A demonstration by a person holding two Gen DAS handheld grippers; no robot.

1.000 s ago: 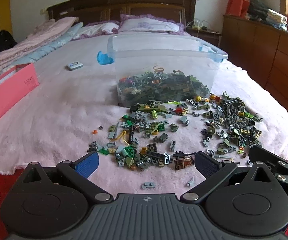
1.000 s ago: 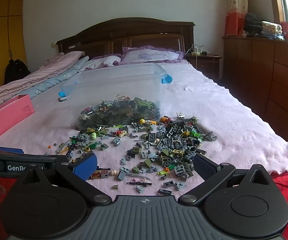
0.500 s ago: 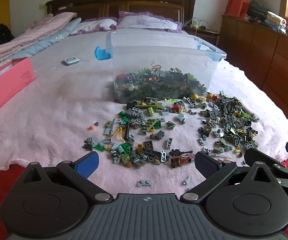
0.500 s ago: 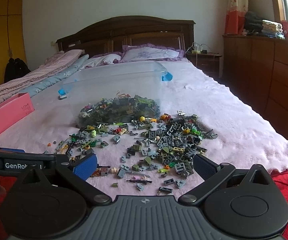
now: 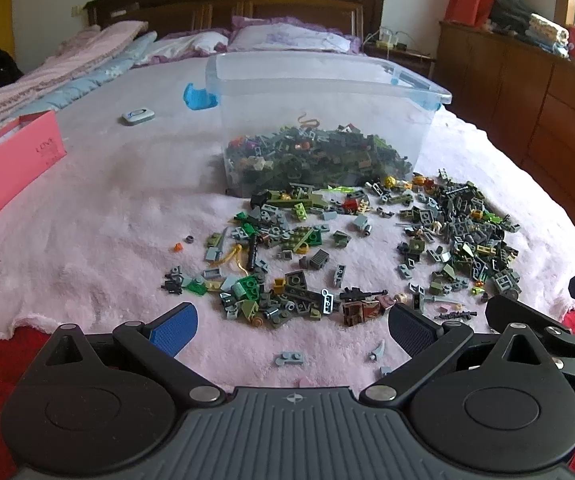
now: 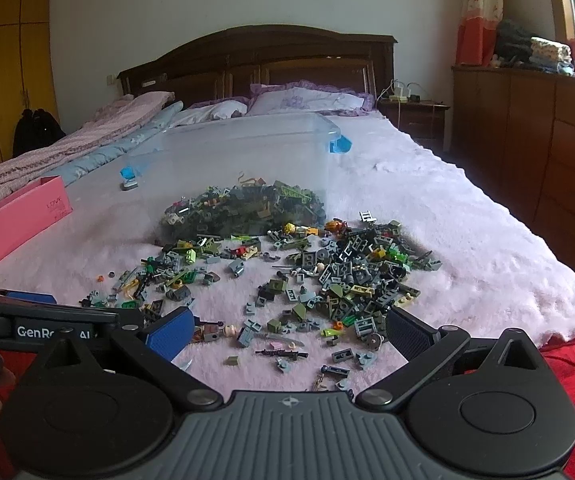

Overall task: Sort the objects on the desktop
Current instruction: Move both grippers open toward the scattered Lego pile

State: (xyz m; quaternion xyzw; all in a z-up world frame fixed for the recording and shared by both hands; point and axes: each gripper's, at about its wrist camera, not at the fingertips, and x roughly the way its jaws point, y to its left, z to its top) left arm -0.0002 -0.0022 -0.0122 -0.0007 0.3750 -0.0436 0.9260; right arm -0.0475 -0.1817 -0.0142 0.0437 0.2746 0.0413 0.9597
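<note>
**Still plenty of bricks on the bed**

Here I hover at the foot of the bed, a gripper in each hand, both looking over the same scatter. My left gripper has its jaws spread wide and holds nothing; my right gripper is the same, jaws apart and empty.

The bricks lie loose on the pink blanket in two rough patches: a thinner one before the left jaws, and a denser pile further right. Behind them stands the clear bin, open at the top, its floor already covered with a layer of like bricks. A few strays, among them a grey plate, lie nearest to me. A pink box sits well off to the left.

As I judge it, the step in hand is picking out a piece: both grippers are free and close to the near edge of the scatter. Whether bricks are bound for the bin or come out of it to be sorted, I cannot settle from this. Any pick calls for lowering over one small piece that lies apart from its neighbours, since the blanket is soft and the bricks are tiny and crowded.
</note>
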